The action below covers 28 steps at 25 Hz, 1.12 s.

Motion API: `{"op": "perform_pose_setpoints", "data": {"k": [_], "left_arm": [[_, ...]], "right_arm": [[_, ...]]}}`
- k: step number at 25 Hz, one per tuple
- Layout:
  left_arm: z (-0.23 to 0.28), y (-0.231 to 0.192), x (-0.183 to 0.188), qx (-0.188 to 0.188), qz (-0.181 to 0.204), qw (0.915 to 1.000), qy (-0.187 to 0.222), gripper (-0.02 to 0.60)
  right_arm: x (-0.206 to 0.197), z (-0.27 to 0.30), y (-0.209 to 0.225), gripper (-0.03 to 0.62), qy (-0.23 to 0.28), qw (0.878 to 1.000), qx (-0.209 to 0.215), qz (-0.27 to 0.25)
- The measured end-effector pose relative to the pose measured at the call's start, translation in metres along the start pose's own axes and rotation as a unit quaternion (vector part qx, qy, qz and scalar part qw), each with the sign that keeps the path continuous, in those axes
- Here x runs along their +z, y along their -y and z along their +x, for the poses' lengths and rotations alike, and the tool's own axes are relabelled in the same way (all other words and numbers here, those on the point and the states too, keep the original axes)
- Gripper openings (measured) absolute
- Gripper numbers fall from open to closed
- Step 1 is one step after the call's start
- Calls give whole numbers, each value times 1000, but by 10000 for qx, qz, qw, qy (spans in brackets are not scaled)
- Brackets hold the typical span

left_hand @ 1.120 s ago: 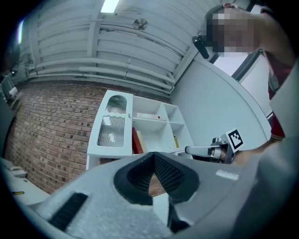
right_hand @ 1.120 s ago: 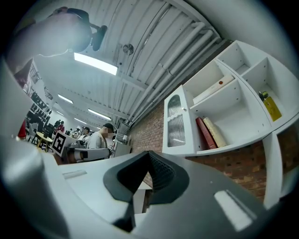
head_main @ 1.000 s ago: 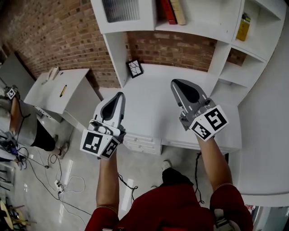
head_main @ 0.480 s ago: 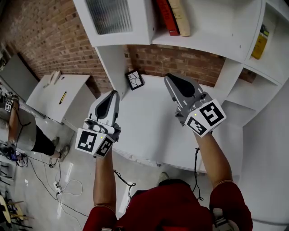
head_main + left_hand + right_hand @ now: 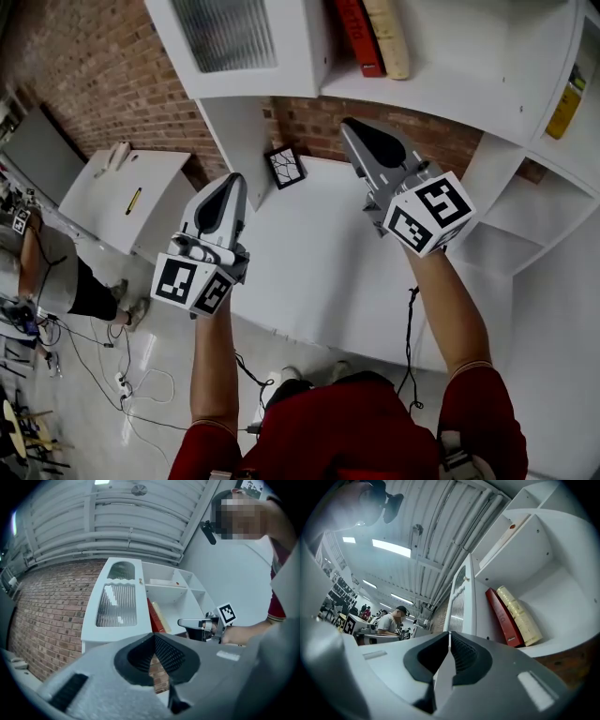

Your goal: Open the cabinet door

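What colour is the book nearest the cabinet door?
The book is red, clearest in the right gripper view.

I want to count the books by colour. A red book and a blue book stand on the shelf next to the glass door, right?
Not quite. The book beside the red book is tan with gold print, not blue. The right gripper view shows the tan book leaning against the red one on the shelf next to the glass door.
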<state>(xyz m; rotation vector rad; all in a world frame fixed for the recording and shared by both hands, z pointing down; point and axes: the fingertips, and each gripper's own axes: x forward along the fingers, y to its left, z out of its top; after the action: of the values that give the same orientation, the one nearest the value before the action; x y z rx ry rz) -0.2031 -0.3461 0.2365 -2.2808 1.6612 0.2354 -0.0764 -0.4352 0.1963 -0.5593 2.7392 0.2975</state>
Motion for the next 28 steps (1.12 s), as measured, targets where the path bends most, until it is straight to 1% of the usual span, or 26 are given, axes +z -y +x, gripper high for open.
{"op": "perform_pose_setpoints", "data": {"k": [5, 11, 22, 28], "left_arm": [[10, -18, -2, -150, -73, 9999, 29, 0], [18, -36, 0, -391, -90, 9992, 82, 0], [34, -67, 1, -691, -116, 9974, 155, 0], [42, -79, 0, -774, -203, 9966, 190, 0]], "right_arm": [[3, 29, 9, 49, -144, 9998, -96, -21], [-5, 64, 23, 96, -440, 9987, -257, -74], [-7, 111, 56, 121, -710, 9942, -768, -258], [-9, 119, 63, 123, -795, 9925, -902, -233]]}}
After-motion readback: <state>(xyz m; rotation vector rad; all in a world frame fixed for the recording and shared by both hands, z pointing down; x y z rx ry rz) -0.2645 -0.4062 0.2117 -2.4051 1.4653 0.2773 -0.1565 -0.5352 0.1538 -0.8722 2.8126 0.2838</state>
